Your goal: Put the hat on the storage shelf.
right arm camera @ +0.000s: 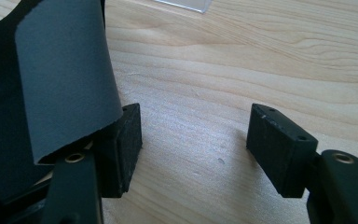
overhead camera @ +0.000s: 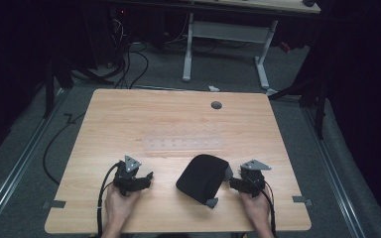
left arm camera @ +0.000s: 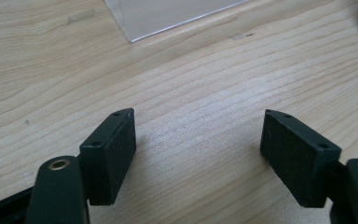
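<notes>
The black pouch (overhead camera: 203, 177) lies flat on the wooden bench (overhead camera: 129, 119), near the front edge, between the two tongs and much closer to the right one. Its right edge sits just beside the right tongs (overhead camera: 234, 182); a grey tab at that edge curls upward. In the right gripper view the grey tab (right arm camera: 67, 79) stands against the outer side of the left-hand jaw, not between the jaws. The right tongs (right arm camera: 193, 147) stand wide open with only bare wood between the pads.

The left tongs (overhead camera: 146, 178) rest on the bench well apart from the pouch, to its left. In the left gripper view the left tongs (left arm camera: 198, 149) are likewise wide open and hold nothing.

A clear plastic sheet (overhead camera: 184, 145) lies on the bench beyond the pouch; its outline is faint in the high view. Its corner (left arm camera: 168, 16) is cut off by the frame top in the left gripper view. The pouch's dark surface shows no detail, and whether its tab touches the right jaw cannot be determined.
</notes>
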{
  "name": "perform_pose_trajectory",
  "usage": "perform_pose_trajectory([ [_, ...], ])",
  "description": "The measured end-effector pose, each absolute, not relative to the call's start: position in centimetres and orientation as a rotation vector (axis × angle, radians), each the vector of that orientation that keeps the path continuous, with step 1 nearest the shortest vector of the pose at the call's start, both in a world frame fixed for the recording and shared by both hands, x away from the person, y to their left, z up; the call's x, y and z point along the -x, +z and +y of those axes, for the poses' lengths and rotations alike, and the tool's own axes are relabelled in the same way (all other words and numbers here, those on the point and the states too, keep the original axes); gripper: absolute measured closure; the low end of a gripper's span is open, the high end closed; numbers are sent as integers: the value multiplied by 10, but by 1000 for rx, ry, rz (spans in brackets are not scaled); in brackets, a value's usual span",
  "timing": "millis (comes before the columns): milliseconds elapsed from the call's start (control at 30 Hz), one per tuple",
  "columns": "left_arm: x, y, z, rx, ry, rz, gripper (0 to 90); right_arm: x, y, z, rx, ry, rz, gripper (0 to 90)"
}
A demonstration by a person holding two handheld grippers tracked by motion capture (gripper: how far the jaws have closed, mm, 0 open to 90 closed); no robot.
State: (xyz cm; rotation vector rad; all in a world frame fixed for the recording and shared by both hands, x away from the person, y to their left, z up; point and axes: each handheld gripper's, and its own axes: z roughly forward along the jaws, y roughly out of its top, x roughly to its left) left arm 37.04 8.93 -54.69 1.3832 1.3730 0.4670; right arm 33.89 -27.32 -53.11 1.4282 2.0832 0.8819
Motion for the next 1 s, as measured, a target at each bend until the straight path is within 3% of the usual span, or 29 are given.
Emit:
perform_pose_trajectory([
  [333, -370, -547, 89, -1383, 465, 1374, 261, -339, -531, -274, -1436, 883, 2078, 362],
  [667, -369, -547, 89, -1383, 463, 1375, 261, -340, -531, -278, -1470, 857, 2060, 262],
  [800, -369, -547, 89, -1384, 463, 1375, 261, -338, -530, -281, -1480, 850, 2061, 276],
  [1000, -369, -547, 89, -1383, 463, 1376, 261, -328, -527, -290, -1507, 872, 2037, 425],
])
